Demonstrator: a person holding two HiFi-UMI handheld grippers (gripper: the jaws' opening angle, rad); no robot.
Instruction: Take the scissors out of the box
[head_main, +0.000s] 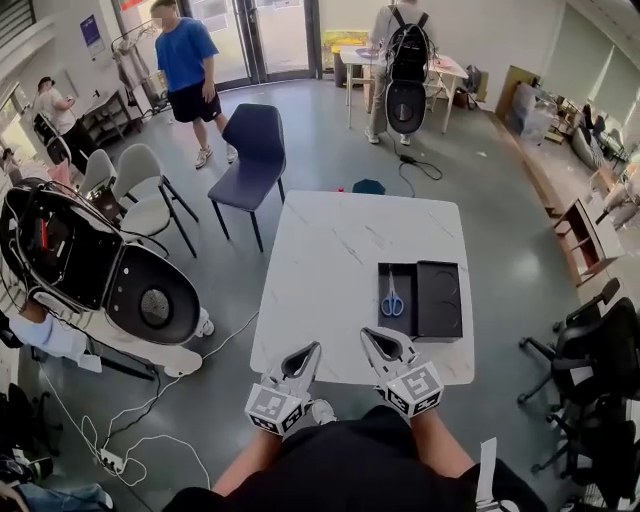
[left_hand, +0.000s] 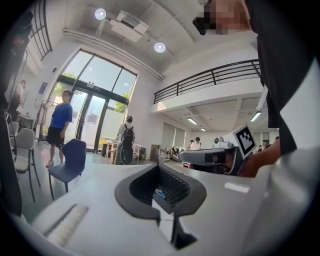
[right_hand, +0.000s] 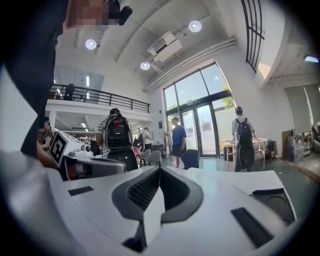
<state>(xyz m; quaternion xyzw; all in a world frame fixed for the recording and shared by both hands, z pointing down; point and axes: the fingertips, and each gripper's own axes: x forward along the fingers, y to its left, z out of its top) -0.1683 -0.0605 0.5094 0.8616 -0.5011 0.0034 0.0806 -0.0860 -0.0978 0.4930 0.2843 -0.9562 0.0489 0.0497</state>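
Scissors (head_main: 392, 300) with blue handles lie flat in the left half of an open black box (head_main: 397, 270) on the white marble table (head_main: 330, 250). The box's other black half (head_main: 440, 300) lies open beside them on the right. My left gripper (head_main: 308, 352) and right gripper (head_main: 372, 338) hover side by side at the table's near edge, short of the box, both with jaws together and nothing in them. In the left gripper view its jaws (left_hand: 160, 200) meet, and the right gripper (left_hand: 215, 157) shows beyond. The right gripper view shows its own jaws (right_hand: 157, 200) closed.
A navy chair (head_main: 250, 150) stands at the table's far left corner, with white chairs (head_main: 140, 190) further left. Dark round equipment (head_main: 90, 260) and floor cables are on the left. Black office chairs (head_main: 590, 370) are on the right. Two people (head_main: 185, 60) (head_main: 405, 60) stand far back.
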